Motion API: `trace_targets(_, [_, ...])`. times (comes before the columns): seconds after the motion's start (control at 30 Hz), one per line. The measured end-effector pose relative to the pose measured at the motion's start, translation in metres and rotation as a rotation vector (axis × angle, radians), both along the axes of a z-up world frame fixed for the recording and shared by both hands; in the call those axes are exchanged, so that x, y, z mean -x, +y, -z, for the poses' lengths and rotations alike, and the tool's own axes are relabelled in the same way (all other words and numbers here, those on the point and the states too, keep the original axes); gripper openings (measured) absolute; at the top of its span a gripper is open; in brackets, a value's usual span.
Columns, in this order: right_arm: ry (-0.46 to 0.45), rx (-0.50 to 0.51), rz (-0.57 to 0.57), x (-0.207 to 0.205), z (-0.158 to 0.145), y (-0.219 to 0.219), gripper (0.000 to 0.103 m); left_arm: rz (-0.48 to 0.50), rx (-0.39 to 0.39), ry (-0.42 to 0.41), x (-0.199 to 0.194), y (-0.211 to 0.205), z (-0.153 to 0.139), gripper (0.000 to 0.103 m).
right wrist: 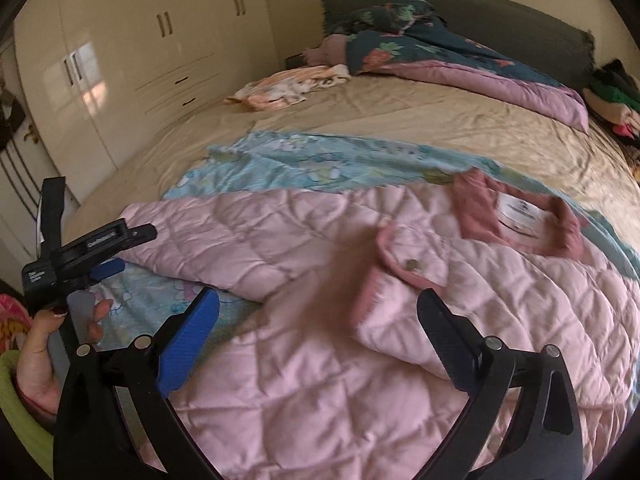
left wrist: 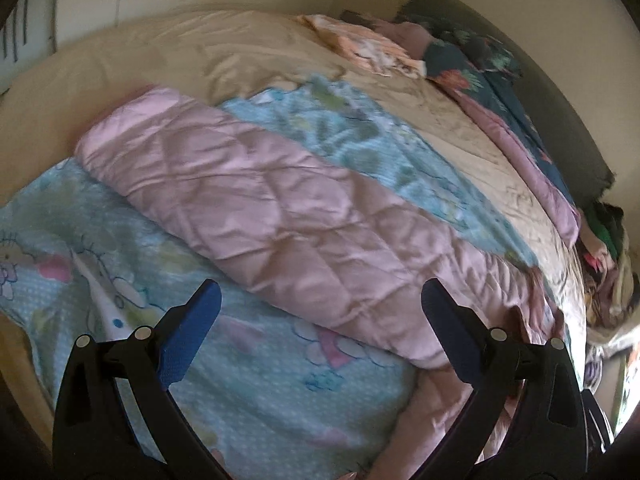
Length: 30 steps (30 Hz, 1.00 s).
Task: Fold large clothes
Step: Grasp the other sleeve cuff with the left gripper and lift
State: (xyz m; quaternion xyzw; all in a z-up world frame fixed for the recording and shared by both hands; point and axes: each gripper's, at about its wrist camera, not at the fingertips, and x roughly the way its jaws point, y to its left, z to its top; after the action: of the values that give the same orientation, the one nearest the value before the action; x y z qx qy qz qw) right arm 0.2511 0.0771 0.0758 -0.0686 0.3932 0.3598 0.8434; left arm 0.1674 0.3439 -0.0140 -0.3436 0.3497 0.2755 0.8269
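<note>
A pink quilted jacket (right wrist: 360, 272) lies spread on a light blue cartoon-print blanket (right wrist: 320, 168) on the bed. Its darker pink collar with a white label (right wrist: 520, 216) is at the right. In the left wrist view one long pink part of the jacket (left wrist: 256, 204) lies diagonally across the blue blanket (left wrist: 256, 380). My left gripper (left wrist: 320, 300) is open and empty, just above the near edge of that pink part. It also shows at the left of the right wrist view (right wrist: 108, 268). My right gripper (right wrist: 318, 308) is open and empty above the jacket front.
The bed has a beige sheet (right wrist: 440, 120). A peach garment (right wrist: 288, 84) and a dark floral quilt with pink lining (right wrist: 460, 64) lie near the dark headboard (right wrist: 500, 12). A pile of clothes (right wrist: 616, 96) sits at the far right. White wardrobes (right wrist: 140, 60) stand left.
</note>
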Motion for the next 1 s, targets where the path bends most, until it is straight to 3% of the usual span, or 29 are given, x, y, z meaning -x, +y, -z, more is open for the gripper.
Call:
trace_targets(0.43, [-0.013, 0.020, -0.088, 0.005, -0.004, 0.063, 0.099, -0.140, 0.010, 0.071, 0.007, 0.062, 0.020, 0.094])
trace_targets(0.8, [-0.003, 0.024, -0.058, -0.006, -0.002, 0.051, 0.099, -0.291, 0.115, 0.030, 0.016, 0.122, 0.057, 0.094])
trace_targets(1.0, [0.005, -0.001, -0.015, -0.013, -0.003, 0.029, 0.099, -0.378, 0.117, -0.031, 0.032, 0.146, 0.063, 0.091])
